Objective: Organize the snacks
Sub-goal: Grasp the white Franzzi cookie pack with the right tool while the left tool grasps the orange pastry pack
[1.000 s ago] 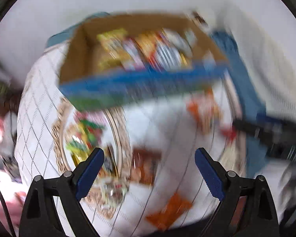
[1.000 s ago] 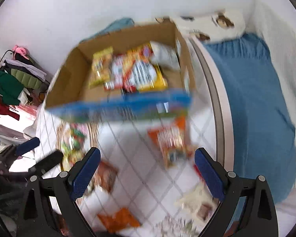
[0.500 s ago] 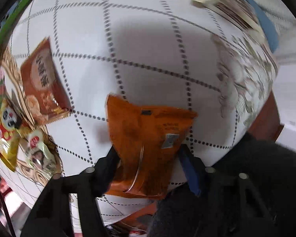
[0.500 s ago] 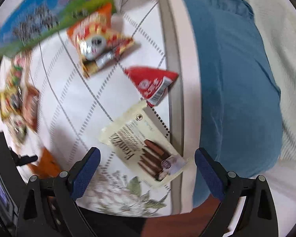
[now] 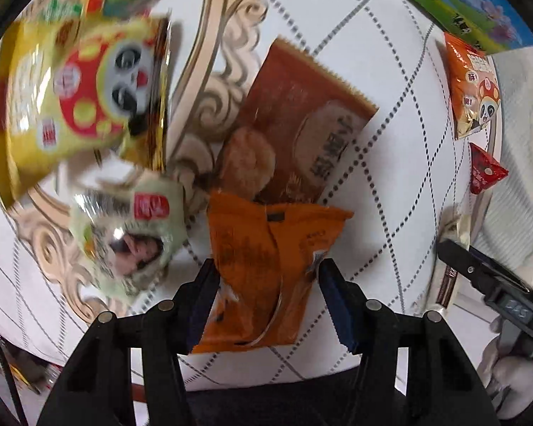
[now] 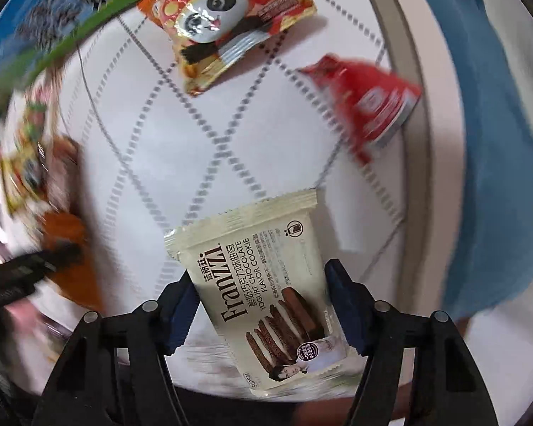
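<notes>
Straddling orange snack packet (image 5: 266, 269): left gripper (image 5: 266, 298), jaws clamped on its sides, long axis pointing forward. Right gripper (image 6: 263, 305): jaws flanking Franzzi cookie packet (image 6: 263, 284), contact uncertain; packet runs forward between them.

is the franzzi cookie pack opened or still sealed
Sealed, as far as visible: the Franzzi cookie pack, between the right gripper fingers, has its top crimped edge intact, with no tear.
</notes>
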